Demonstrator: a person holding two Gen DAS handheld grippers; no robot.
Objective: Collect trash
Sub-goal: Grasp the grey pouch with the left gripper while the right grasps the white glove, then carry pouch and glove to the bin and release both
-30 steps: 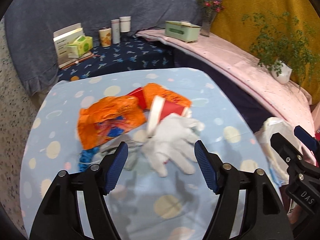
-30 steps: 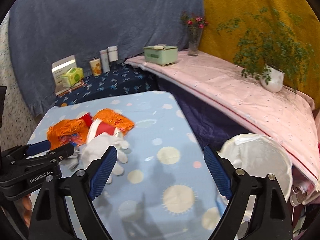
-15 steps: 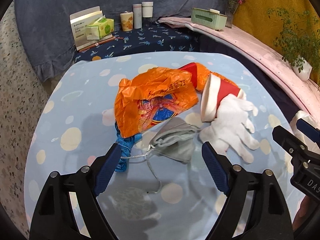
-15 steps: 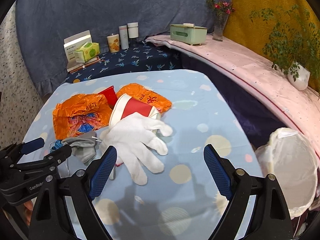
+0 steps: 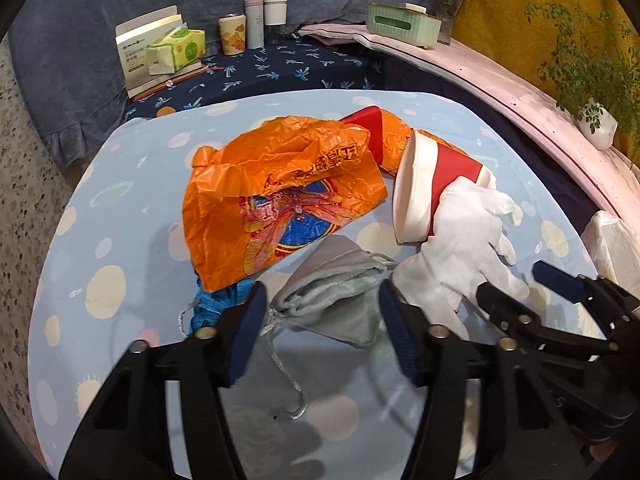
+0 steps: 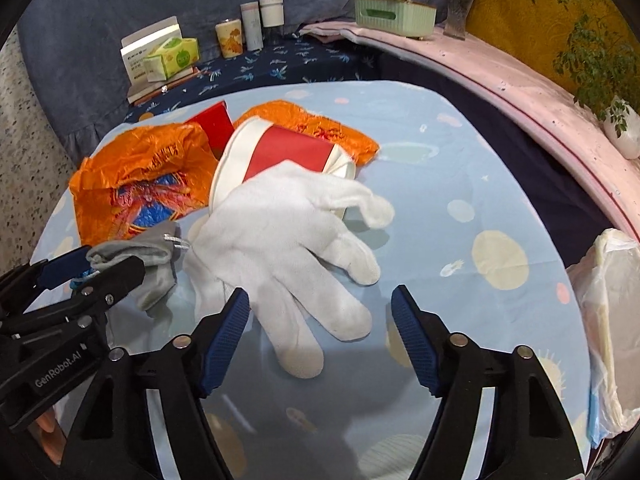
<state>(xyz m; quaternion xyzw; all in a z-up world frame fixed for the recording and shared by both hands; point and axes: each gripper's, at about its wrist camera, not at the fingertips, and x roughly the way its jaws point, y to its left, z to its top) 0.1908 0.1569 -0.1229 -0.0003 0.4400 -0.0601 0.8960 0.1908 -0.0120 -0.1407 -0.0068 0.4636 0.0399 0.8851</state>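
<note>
Trash lies on a blue spotted table point(image 5: 120, 216). A grey drawstring pouch point(image 5: 336, 300) sits between the open fingers of my left gripper point(image 5: 322, 320). An orange plastic bag point(image 5: 280, 200) lies behind it, with a red-and-white paper cup point(image 5: 432, 188) on its side to the right. A white glove point(image 6: 288, 236) lies partly over the cup point(image 6: 280, 148). My right gripper point(image 6: 320, 324) is open, its tips on either side of the glove's fingers. The pouch also shows in the right wrist view point(image 6: 136, 264), as does the left gripper point(image 6: 92, 272).
A bin lined with a white bag point(image 6: 612, 320) stands off the table's right edge. A blue scrap point(image 5: 212, 308) lies under the orange bag. A tissue box point(image 5: 176, 48), cans point(image 5: 256, 24), a green box point(image 5: 404, 24) and potted plants point(image 5: 596, 120) line the back and right ledge.
Both grippers have moved forward and down toward the trash. The left now brackets the grey pouch, the right now brackets the glove's fingers. Both jaws have narrowed a little.
</note>
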